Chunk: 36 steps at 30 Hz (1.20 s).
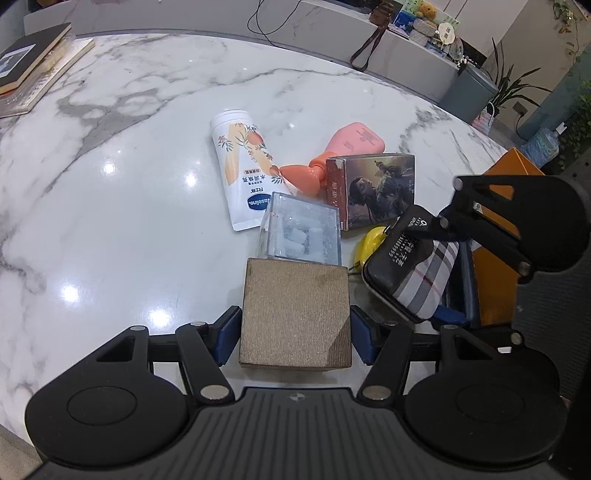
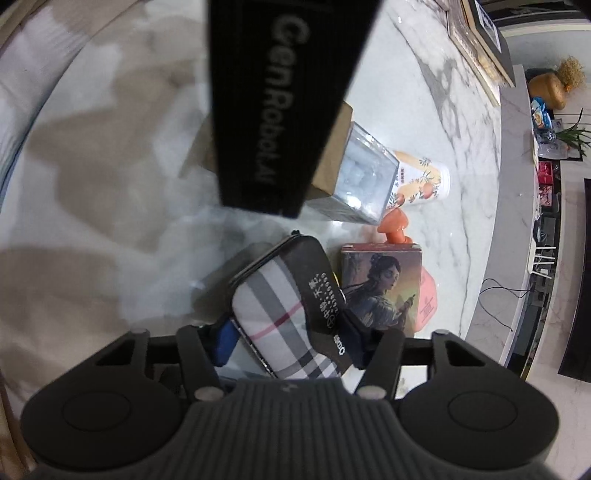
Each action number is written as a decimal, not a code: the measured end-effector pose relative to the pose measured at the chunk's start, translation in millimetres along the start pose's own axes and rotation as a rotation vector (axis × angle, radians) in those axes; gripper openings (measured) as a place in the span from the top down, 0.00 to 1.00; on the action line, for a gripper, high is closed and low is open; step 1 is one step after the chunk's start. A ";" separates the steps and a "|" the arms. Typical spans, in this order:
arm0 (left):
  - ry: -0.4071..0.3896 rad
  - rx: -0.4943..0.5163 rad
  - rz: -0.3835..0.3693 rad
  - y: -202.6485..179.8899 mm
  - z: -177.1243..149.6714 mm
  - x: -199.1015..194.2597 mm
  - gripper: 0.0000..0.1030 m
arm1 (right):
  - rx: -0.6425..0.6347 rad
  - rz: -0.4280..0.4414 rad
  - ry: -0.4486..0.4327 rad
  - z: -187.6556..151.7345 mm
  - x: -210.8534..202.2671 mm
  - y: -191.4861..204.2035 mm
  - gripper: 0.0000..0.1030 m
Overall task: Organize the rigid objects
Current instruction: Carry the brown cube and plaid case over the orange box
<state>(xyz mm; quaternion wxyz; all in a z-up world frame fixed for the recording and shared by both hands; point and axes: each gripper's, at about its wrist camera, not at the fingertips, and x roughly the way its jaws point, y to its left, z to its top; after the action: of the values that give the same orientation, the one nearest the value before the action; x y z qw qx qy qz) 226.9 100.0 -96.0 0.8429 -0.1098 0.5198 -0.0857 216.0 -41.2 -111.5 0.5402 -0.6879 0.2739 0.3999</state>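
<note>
My left gripper (image 1: 294,334) is shut on a brown cardboard box (image 1: 295,314), held just above the marble table (image 1: 110,221). My right gripper (image 2: 291,341) is shut on a black case with a plaid side (image 2: 284,314); the case also shows in the left wrist view (image 1: 410,269), right of the brown box. Beyond the brown box lie a clear plastic box (image 1: 301,232), a white Vaseline bottle (image 1: 240,166), an orange-pink bottle (image 1: 343,151) and a picture-printed box (image 1: 373,190). A yellow object (image 1: 371,240) is half hidden behind the case.
Stacked books (image 1: 33,70) lie at the table's far left. An orange box (image 1: 502,236) sits at the right behind the right gripper. A counter with bags and trinkets (image 1: 417,26) runs behind the table. The left gripper's black body (image 2: 280,103) hangs over the right wrist view.
</note>
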 end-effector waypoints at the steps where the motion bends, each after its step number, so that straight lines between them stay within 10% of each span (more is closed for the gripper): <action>1: 0.000 -0.002 0.000 0.6 -0.3 -0.2 0.31 | 0.004 -0.006 -0.002 0.5 -2.8 1.1 0.56; 8: -0.004 0.014 0.010 -0.8 -3.1 -2.0 0.32 | 0.100 -0.118 -0.008 3.3 -31.3 -3.6 0.84; 20: -0.157 0.157 -0.044 -28.8 -23.1 -46.2 0.32 | 0.642 -0.126 -0.176 -21.0 -109.5 -45.0 0.84; 36: -0.325 0.395 -0.165 -168.4 -11.6 -123.3 0.32 | 1.306 -0.089 -0.205 -198.8 -188.5 -13.7 0.84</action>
<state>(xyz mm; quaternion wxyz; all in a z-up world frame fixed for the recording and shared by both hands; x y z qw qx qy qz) 156.7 -31.1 50.8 0.9105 0.0025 0.3402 -0.2352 177.7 -239.3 74.3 0.8855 -0.1882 0.3786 0.1926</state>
